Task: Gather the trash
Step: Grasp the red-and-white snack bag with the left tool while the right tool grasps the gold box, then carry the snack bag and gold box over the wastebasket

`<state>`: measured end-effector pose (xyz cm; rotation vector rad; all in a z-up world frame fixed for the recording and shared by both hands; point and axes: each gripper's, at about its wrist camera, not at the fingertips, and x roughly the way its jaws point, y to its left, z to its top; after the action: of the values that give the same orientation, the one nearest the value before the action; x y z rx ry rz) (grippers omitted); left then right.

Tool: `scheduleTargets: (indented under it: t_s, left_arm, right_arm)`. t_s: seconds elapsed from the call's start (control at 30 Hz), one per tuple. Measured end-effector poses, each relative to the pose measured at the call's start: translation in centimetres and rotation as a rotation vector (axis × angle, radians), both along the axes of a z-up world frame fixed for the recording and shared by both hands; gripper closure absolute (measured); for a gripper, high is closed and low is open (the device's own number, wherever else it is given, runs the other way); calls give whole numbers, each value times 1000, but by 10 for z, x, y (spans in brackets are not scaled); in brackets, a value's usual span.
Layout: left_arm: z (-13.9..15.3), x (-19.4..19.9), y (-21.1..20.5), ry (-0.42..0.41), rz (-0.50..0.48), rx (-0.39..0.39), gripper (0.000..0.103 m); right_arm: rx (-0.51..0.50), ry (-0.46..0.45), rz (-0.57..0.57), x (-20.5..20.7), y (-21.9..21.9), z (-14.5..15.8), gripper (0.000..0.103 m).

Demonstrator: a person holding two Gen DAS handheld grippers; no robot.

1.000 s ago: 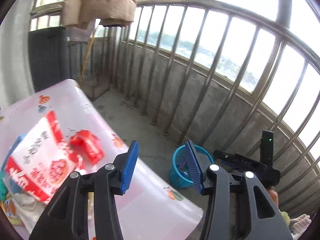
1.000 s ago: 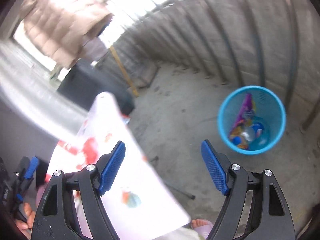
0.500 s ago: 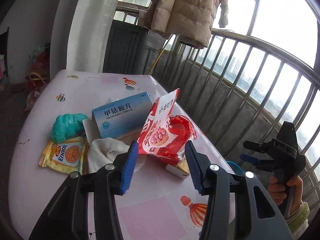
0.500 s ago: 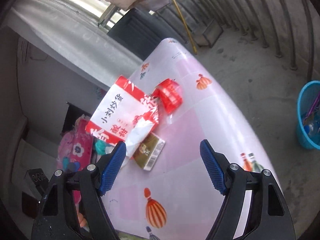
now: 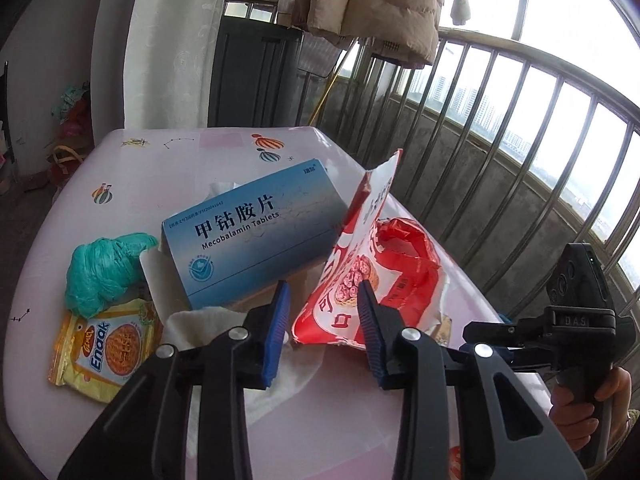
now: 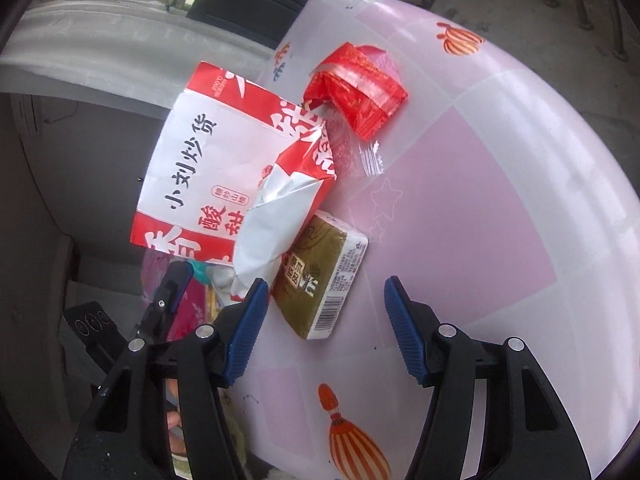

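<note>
Both views swung to the glossy table (image 6: pixel 500 184); crumpled red-white bag (image 5: pixel 360 280) upright.

Glossy plastic tablecloth (image 6: pixel 500 184), crinkly foil wrapper (image 6: pixel 356 88), matt cardboard box (image 5: pixel 256 232).

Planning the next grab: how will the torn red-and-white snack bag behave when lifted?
The torn red-and-white snack bag looks like thin, creased film, so it is probably floppy and light. Its ripped flap may tear further. The glossy surface could slip, so pinching a folded edge seems safer.

Two close wrist views, shared table (image 5: pixel 160 176)
</note>
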<state>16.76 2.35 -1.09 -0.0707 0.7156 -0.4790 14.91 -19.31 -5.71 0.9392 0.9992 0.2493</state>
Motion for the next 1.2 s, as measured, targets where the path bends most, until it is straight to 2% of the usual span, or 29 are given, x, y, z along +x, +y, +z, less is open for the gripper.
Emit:
scheduleTargets:
  t_s: [0.03, 0.1, 0.17, 0.2, 0.23, 0.33, 0.6, 0.9, 1.2]
  left_arm:
    - [-3, 3, -1, 6, 2, 2, 75]
    - [-7, 10, -2, 21, 11, 3, 87]
    - [-10, 16, -2, 36, 13, -4, 93]
    - [-11, 16, -2, 37, 16, -8, 94]
    - [-11, 16, -2, 37, 17, -12, 95]
    - [-11, 14, -3, 41, 8, -18, 100]
    - [-5, -15, -3, 45, -36, -20, 103]
    - [6, -53, 4, 33, -52, -49, 103]
    - [36, -70, -6, -32, -92, -85, 103]
  right_arm:
    - [5, 6, 3, 3, 2, -2, 51]
    - [20, 9, 6, 10, 5, -4, 55]
    - [22, 17, 7, 15, 8, -6, 64]
    - [20, 24, 2, 16, 8, -8, 68]
    - [27, 32, 0, 17, 8, -10, 77]
    - [63, 36, -7, 15, 8, -15, 81]
    - [73, 39, -9, -1, 3, -12, 84]
    - [51, 33, -64, -44, -13, -1, 86]
    - [68, -17, -143, -68, -47, 10, 86]
